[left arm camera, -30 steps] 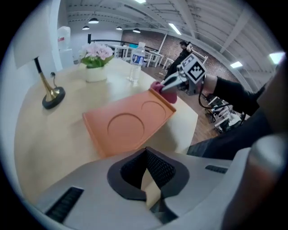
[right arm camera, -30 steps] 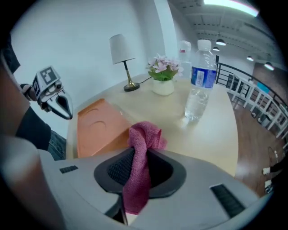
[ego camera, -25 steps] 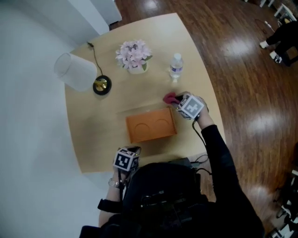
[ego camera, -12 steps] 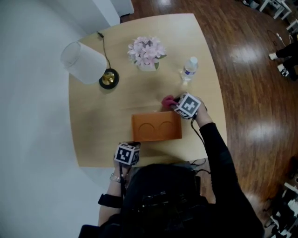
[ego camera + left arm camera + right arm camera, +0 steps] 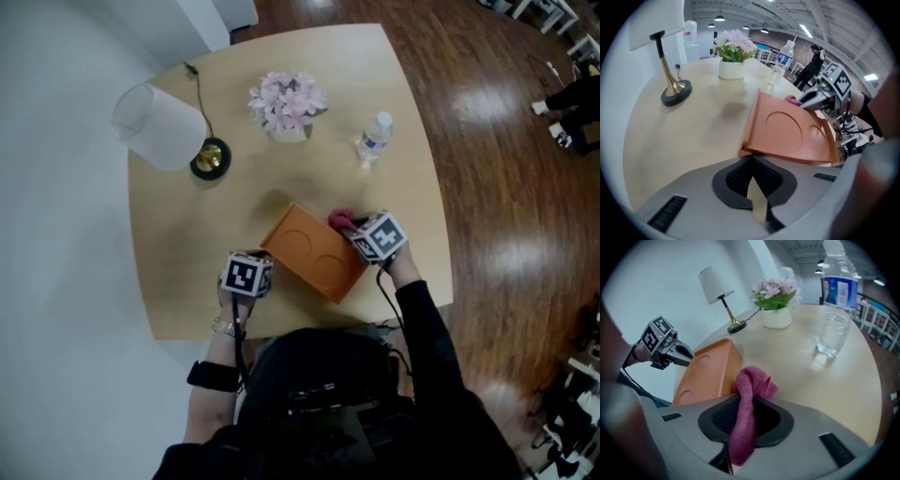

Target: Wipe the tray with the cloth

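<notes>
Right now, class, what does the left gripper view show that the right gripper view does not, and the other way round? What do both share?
Only the left gripper view: the right gripper seen from outside, and a person standing in the background. Only the right gripper view: the left gripper seen from outside, at a corner of the tray. Both: the tray, the pink cloth, lamp, flowers, water bottle and table.

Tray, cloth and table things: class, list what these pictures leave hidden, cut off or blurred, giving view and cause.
Cloth: head view, mostly behind the right gripper's marker cube.
Tray underside: hidden in every view.
Bottle label: right gripper view, print blurred.
Lamp shade: left gripper view, cut off by the picture's edge.
</notes>
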